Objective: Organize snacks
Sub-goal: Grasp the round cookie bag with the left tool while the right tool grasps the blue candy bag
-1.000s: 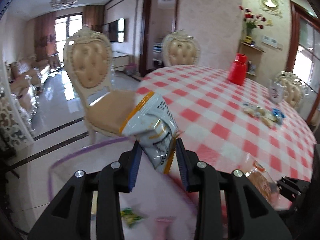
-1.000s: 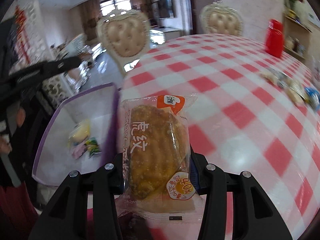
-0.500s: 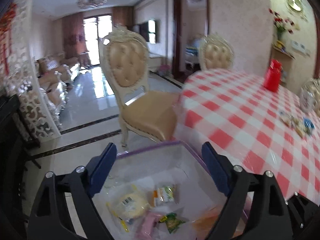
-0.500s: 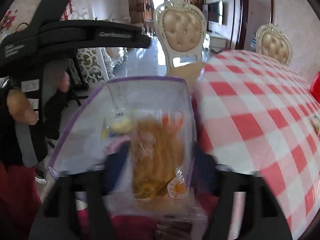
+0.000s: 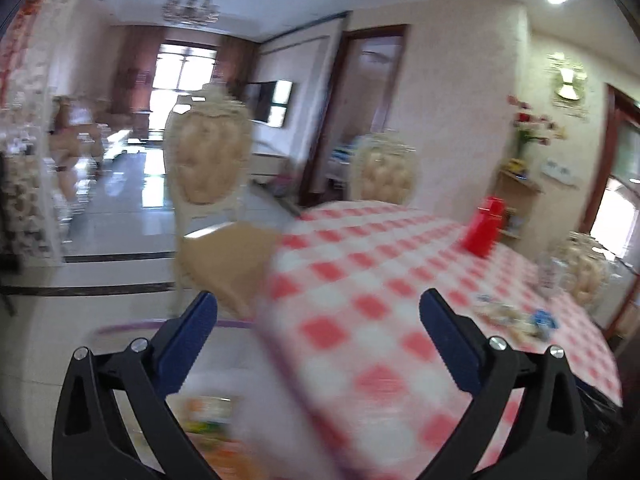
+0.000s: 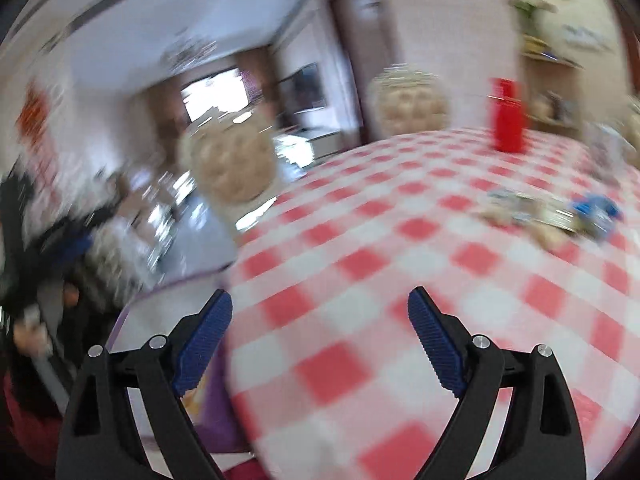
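My left gripper [image 5: 318, 314] is open and empty, over the near edge of the round table with the red-and-white checked cloth [image 5: 400, 280]. Below it lies the clear bin with a purple rim [image 5: 132, 328], with blurred snack packets [image 5: 208, 412] inside. My right gripper [image 6: 320, 308] is open and empty, above the same table edge; the bin [image 6: 160, 300] is at its lower left. A small pile of snacks [image 6: 552, 216] lies far right on the cloth, and also shows in the left wrist view [image 5: 516, 316].
A red jug [image 6: 508, 120] stands at the back of the table. Padded cream chairs [image 5: 208, 168] stand around the table. A glass pitcher [image 5: 552, 272] is at the far right. Both views are motion-blurred.
Both grippers opened and let their snack packets go into the bin, then rose and swung right toward the table. The left opened first, the right in the last half second.
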{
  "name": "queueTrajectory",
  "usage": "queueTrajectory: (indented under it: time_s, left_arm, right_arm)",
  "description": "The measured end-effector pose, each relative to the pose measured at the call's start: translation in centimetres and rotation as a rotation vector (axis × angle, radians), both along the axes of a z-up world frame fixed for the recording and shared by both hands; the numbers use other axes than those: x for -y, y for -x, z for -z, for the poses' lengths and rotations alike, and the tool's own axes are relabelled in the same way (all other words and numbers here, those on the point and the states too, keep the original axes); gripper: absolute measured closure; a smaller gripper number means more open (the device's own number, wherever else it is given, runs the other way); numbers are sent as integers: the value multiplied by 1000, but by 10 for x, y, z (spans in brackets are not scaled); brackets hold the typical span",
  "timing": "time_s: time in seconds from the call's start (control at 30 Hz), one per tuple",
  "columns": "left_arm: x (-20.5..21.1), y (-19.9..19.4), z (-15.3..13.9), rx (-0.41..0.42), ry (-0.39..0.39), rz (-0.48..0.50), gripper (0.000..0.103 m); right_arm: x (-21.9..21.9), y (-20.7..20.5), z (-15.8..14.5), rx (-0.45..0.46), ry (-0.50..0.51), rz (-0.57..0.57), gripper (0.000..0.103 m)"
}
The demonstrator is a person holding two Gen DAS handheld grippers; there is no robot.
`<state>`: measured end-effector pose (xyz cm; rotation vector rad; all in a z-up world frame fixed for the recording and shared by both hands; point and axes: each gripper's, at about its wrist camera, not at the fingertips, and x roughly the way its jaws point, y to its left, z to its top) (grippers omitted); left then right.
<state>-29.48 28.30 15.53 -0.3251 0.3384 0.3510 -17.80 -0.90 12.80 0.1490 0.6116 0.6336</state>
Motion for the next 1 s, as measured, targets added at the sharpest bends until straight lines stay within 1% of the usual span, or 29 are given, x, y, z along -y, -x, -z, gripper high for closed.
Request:
queueTrajectory:
  time_s: [0.07, 0.1, 0.13, 0.17, 0.23, 0.27, 0.3, 0.37, 0.43, 0.47, 0.5, 0.57, 0.63, 0.67, 0.73, 0.77, 0.8, 0.83, 0.87, 0.93, 1.0]
  left_arm:
    - [37, -30, 2, -9, -4, 93, 2]
    - [57, -45, 6, -19, -2, 146, 2]
    - [83, -69, 12, -37, 3, 220, 2]
    - [99, -84, 17, -52, 7, 262, 2]
    - [138, -126, 32, -125, 16, 341, 2]
    - [159, -152, 42, -181, 19, 388, 2]
    - [175, -172, 50, -215, 15, 412, 2]
    - [210, -219, 70, -282, -24, 438, 2]
    - [226, -252, 86, -331, -40, 442, 2]
    - [234, -274, 94, -363, -32, 447, 2]
    - [240, -294, 101, -389, -18, 442, 2]
    - [244, -323, 110, -416, 10, 417, 2]
    - [246, -346, 115, -421, 51, 392, 2]
    - [247, -357, 117, -411, 86, 378, 2]
    - [244, -369, 119, -358, 149, 363, 2]
    - [241, -371, 122, -310, 182, 364, 2]
    - [240, -374, 125, -296, 186, 372, 2]
    - [240, -376, 124, -302, 173, 383, 2]
    - [238, -376, 123, -288, 143, 398, 2]
    - [235, -375, 119, -257, 103, 367, 2]
    - [228, -372, 117, -219, 133, 338, 2]
  right_arm:
    - [33, -18, 7, -45, -27, 62, 16]
    - [55, -29, 13, -82, -41, 119, 16]
    - [72, -37, 19, -109, -49, 165, 16]
    - [96, -47, 25, -144, -75, 222, 16]
    - [134, -59, 34, -171, -109, 303, 16]
    - [154, -65, 38, -176, -113, 357, 16]
    - [166, -70, 40, -179, -110, 390, 16]
    - [196, -83, 46, -182, -94, 478, 16]
    - [221, -100, 53, -178, -58, 561, 16]
    - [233, -111, 57, -176, -32, 596, 16]
    - [240, -120, 60, -177, -21, 608, 16]
    - [250, -143, 69, -201, -8, 612, 16]
    - [260, -173, 80, -263, -9, 612, 16]
    - [263, -181, 83, -281, -14, 610, 16]
    - [263, -209, 90, -314, -10, 621, 16]
    - [261, -221, 92, -320, -2, 624, 16]
    - [258, -239, 94, -332, 12, 619, 16]
    - [255, -252, 96, -345, 25, 613, 16]
    - [253, -265, 98, -357, 33, 608, 16]
    - [246, -293, 101, -384, 21, 617, 16]
    - [239, -323, 105, -425, -15, 626, 16]
